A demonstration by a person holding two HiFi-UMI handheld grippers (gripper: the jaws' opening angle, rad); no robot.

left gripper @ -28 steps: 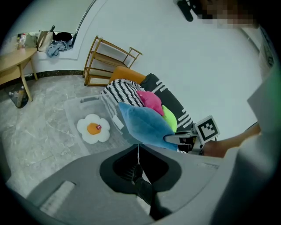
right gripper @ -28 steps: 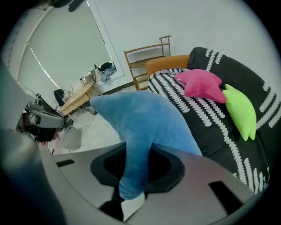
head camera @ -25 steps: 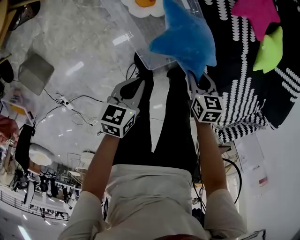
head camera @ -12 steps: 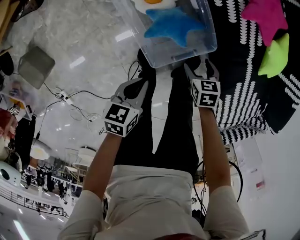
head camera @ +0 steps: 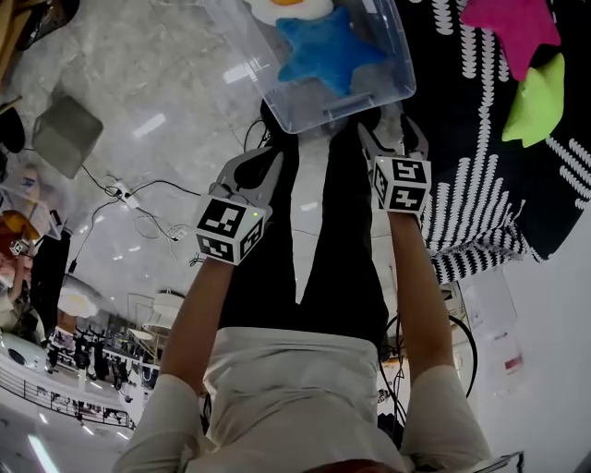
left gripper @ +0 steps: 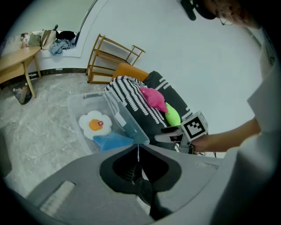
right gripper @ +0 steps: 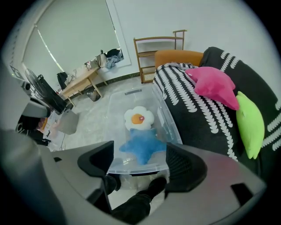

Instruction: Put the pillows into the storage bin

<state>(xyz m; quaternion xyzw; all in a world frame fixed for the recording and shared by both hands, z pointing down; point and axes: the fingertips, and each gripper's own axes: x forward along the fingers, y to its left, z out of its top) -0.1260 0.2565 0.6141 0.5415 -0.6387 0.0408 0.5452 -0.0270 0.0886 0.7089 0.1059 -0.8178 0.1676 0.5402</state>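
Lying in bin [right gripper: 172,129], blue pillow [right gripper: 142,147] clears right gripper [right gripper: 140,163] (jaws just opened).

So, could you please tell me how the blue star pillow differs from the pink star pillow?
The blue star-shaped plush pillow lies inside the clear plastic storage bin, beside the white fried-egg pillow. The pink star-shaped plush pillow rests outside it on the black-and-white sofa, next to a green pillow. Both are star-shaped, neither held.

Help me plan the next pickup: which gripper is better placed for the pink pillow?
Right. The right gripper, jaws just opened with nothing between them, is beside the sofa where the pink pillow lies; the left gripper is shut and farther away.
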